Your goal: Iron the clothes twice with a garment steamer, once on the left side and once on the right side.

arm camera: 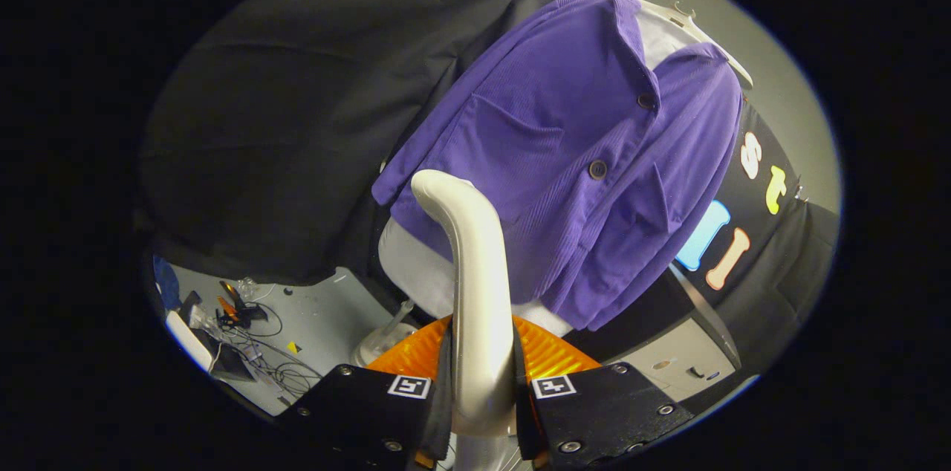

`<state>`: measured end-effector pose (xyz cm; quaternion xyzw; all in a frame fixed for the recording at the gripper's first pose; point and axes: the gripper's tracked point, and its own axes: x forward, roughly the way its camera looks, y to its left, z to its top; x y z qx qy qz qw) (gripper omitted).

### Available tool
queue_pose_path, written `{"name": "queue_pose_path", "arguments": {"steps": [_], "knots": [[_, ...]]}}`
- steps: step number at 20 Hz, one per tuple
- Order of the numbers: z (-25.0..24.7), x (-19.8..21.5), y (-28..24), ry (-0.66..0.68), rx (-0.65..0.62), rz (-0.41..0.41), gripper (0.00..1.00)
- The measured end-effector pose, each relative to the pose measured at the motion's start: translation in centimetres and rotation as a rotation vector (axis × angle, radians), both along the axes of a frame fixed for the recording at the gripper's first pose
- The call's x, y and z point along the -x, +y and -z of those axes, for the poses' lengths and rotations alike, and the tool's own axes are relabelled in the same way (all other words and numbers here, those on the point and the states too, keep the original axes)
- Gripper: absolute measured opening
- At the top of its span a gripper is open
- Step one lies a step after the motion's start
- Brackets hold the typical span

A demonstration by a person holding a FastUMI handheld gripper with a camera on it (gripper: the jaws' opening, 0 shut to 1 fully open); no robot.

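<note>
Garment steamer (475, 263) clamped in my tool (481, 389), head just short of purple shirt (550, 159) on white hanger (691, 21).

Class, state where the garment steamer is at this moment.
In the gripper view the garment steamer stands clamped between the gripper fingers, its head just in front of the purple shirt on its hanger.

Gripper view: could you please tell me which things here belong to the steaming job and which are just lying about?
Belonging to the job:
- garment steamer, its white handle clamped between the gripper fingers
- purple jacket just beyond the steamer head, buttoned
- white hanger carrying the jacket

Just lying about:
- tangled cables on the floor beside the fingers
- small tools near the cables
</note>
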<state>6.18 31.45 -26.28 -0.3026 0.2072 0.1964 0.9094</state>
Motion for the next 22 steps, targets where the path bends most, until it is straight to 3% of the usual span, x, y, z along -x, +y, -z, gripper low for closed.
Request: {"name": "queue_pose_path", "arguments": {"steps": [7, 13, 22], "knots": [[-1.4, 3.3, -9.6, 0.092, -0.081, 0.120, 0.35], [-4.1, 6.4, -20.1, 0.180, -0.219, 0.312, 0.35], [-14.4, 5.8, -26.6, -0.018, -0.491, 0.368, 0.35]]}}
